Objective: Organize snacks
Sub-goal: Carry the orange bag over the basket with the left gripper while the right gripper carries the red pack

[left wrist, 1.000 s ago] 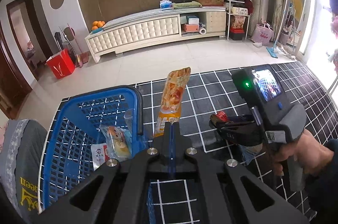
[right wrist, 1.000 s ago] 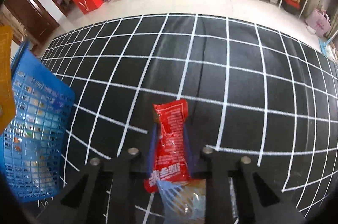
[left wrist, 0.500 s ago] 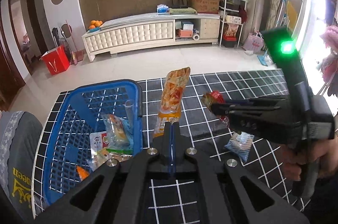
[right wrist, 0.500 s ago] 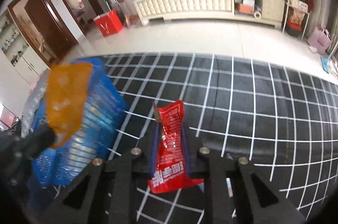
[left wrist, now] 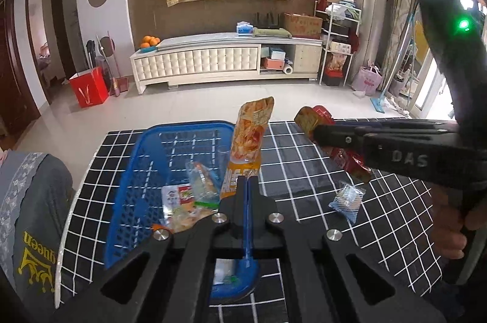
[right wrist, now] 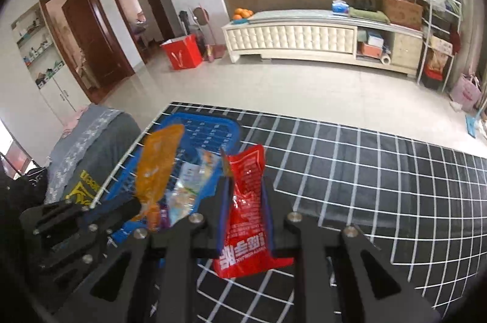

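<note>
Orange snack packet (left wrist: 249, 146) pinched upright in left jaws (red packet (right wrist: 248, 210) in right), beside blue basket (left wrist: 143, 170).

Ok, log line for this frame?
left gripper: shut on orange packet | right gripper: shut on red packet | blue basket: holds snacks | clear-blue packet: on mat

One blue basket (left wrist: 134, 170) counted. One orange packet (left wrist: 248, 137), one red packet (right wrist: 248, 207), one loose blue-white packet (left wrist: 347, 198) counted; basket's packets too jumbled for counting.
</note>
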